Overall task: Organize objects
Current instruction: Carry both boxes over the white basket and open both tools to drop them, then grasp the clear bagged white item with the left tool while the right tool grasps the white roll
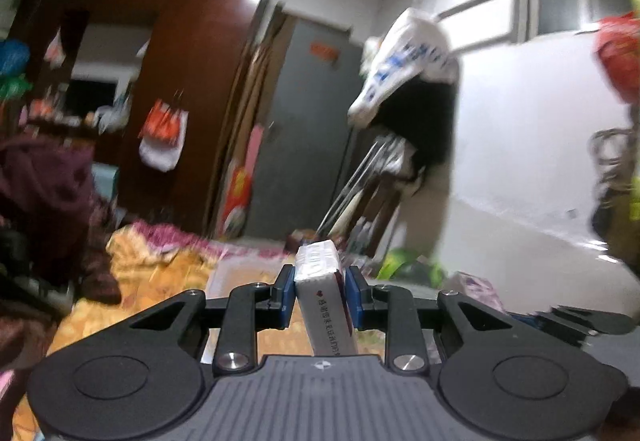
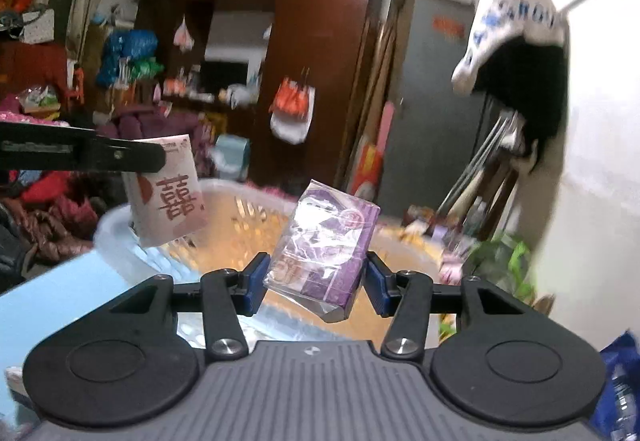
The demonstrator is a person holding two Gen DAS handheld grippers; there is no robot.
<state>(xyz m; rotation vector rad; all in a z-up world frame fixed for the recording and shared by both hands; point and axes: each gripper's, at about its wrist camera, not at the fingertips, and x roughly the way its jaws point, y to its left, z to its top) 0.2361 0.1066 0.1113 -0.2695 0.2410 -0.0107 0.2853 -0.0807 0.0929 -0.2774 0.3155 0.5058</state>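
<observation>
In the left wrist view my left gripper (image 1: 320, 291) is shut on a white tissue pack with red print (image 1: 325, 301), held edge-on between its blue pads. The same white tissue pack (image 2: 168, 197) shows in the right wrist view at the left, hanging from the left gripper's black finger (image 2: 120, 157) above a pale plastic basket (image 2: 120, 237). My right gripper (image 2: 316, 281) is shut on a purple tissue pack (image 2: 328, 245) in clear wrap, tilted, over the basket's near side.
A dark wooden wardrobe (image 2: 320, 41) and a grey door (image 2: 436, 113) stand behind. Clothes hang on the white wall (image 2: 600, 161) at the right. An orange patterned bedspread (image 1: 160, 273) and dark red clothing (image 1: 44, 201) lie at the left. A light blue surface (image 2: 52, 297) lies under the basket.
</observation>
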